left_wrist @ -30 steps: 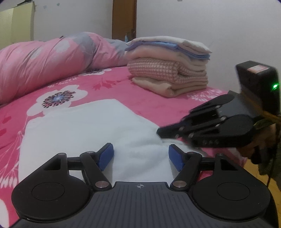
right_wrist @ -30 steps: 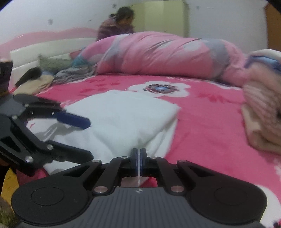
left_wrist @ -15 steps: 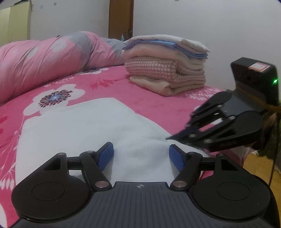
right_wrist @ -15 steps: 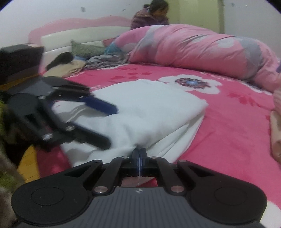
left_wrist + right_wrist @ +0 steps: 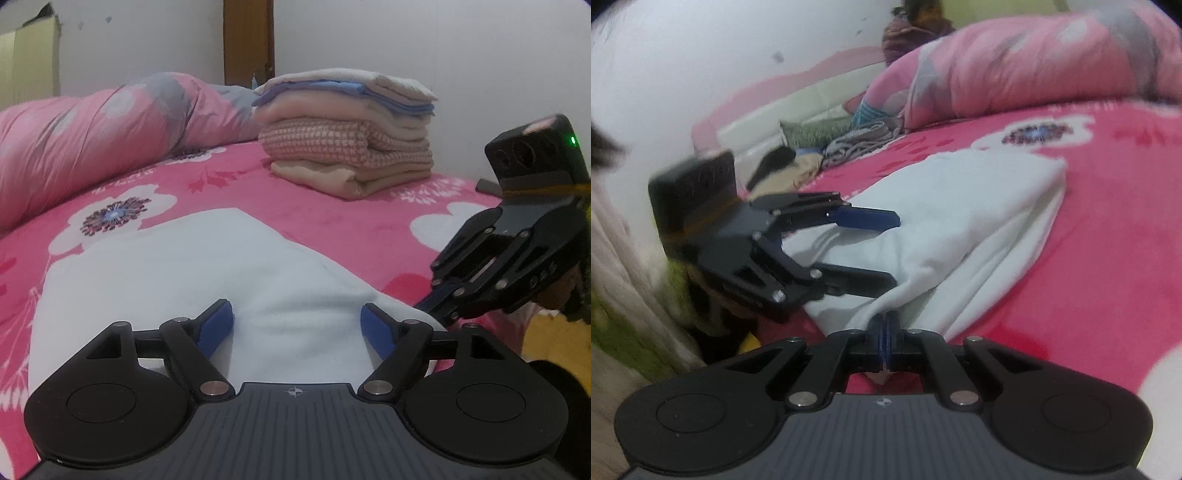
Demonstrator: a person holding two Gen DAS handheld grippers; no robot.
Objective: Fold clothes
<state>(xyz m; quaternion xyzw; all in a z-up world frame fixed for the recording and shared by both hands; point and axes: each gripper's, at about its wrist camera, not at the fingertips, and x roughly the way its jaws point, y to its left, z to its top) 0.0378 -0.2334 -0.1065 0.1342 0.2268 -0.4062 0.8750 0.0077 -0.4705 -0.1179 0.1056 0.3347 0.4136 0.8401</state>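
My left gripper (image 5: 297,325) is opening wide, with the white cloth (image 5: 192,273) lying between its blue pads (image 5: 216,325) on the pink bed (image 5: 351,221). On the right, my right gripper (image 5: 885,338) is pinched tight on the cloth's near edge.

Black left gripper (image 5: 297,325): ribbed dark-grey housing with small crosshair mark, round discs either side, silver pivot screws, blue pads (image 5: 216,325). Right gripper (image 5: 886,334) identical, topped by black box (image 5: 535,151) bearing green light.
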